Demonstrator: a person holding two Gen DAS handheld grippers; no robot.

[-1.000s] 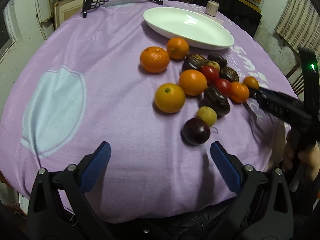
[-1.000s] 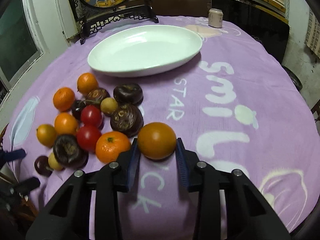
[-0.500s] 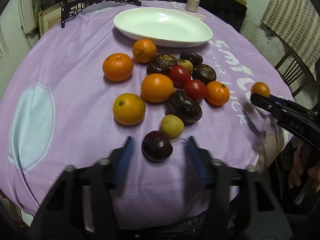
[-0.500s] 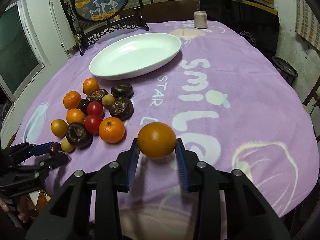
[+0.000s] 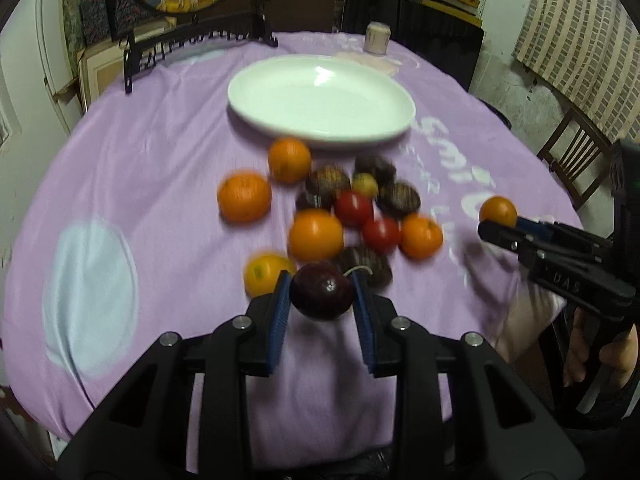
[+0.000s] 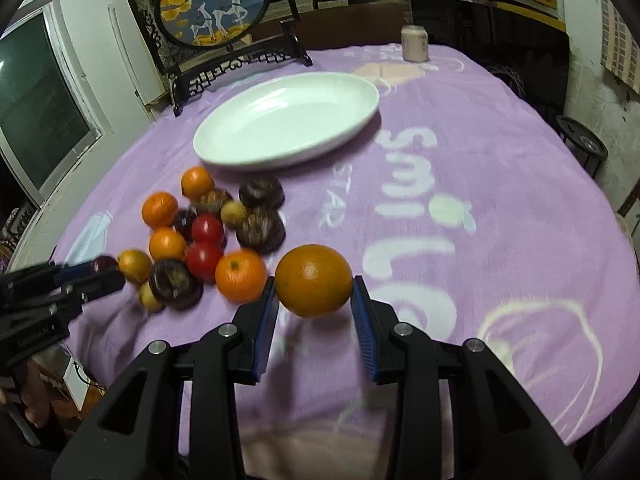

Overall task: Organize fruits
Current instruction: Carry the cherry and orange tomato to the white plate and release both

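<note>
Having just closed, left gripper (image 5: 320, 300) pinched a dark plum (image 5: 322, 297) over the fruit pile (image 5: 340, 216); right gripper (image 6: 313, 300) clamped an orange (image 6: 313, 280) above the tabletop (image 6: 500, 160). Best carried level, grip firm, to the empty white plate (image 5: 256, 92) beyond. Pile lay between, so a high pass was advisable.

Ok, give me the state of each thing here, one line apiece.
Left gripper: just closed on the dark plum, lifted.
Right gripper: shut on an orange, held above the cloth.
White oval plate: empty.
Fruit pile: loose on the purple tablecloth.
</note>
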